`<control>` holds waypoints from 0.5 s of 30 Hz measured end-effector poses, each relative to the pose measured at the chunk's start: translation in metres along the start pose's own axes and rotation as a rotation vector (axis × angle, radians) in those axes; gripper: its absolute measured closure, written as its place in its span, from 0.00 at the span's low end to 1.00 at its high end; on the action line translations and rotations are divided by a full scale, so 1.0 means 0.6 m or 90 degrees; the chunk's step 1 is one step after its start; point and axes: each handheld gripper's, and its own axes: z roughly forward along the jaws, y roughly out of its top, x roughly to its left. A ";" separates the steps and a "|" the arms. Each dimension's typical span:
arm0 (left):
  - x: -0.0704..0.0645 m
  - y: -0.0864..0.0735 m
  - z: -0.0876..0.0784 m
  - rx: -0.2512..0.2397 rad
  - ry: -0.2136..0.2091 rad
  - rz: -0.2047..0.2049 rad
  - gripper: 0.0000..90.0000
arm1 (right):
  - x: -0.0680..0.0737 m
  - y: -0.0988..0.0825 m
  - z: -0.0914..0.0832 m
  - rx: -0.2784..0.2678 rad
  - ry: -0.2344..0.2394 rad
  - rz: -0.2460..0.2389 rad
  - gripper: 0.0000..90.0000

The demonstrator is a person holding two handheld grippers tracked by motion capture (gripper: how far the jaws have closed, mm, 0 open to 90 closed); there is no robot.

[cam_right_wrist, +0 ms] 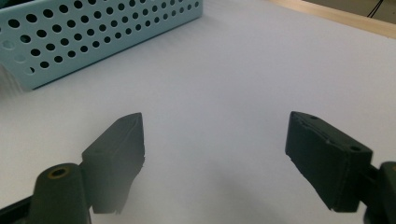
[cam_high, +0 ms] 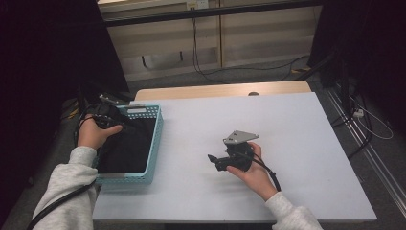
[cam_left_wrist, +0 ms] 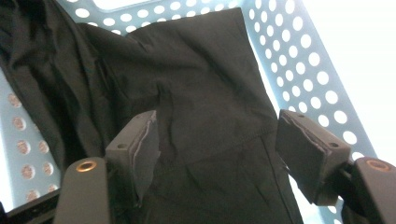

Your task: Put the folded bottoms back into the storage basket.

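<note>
Reaching into the pale blue perforated basket [cam_high: 154, 143] at the table's left edge, the left gripper [cam_left_wrist: 219, 149] stands with its jaws apart over a black garment [cam_left_wrist: 196, 93], a fold of the cloth lying between the pads without either one pressing on it. The right gripper [cam_right_wrist: 215, 158] hangs just above the bare white tabletop [cam_right_wrist: 243, 70] nearer the middle, well apart from the basket, jaws spread wide with nothing in them. Beyond the left jaws, the garment lies folded and crumpled, covering the basket's floor; its long axis runs along the basket's length, from the person's side toward the far end wall. Farther off, a wooden strip [cam_high: 220, 90] borders the table's far edge.
</note>
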 end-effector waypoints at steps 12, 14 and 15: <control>-0.007 -0.023 0.039 0.015 -0.010 0.017 0.70 | -0.015 -0.018 -0.016 0.009 -0.013 0.012 0.21; -0.009 -0.028 0.050 0.021 -0.013 0.017 0.75 | -0.016 -0.020 -0.018 0.010 -0.013 0.015 0.21; -0.009 -0.031 0.056 0.024 -0.015 0.021 0.80 | -0.016 -0.021 -0.019 0.009 -0.013 0.013 0.21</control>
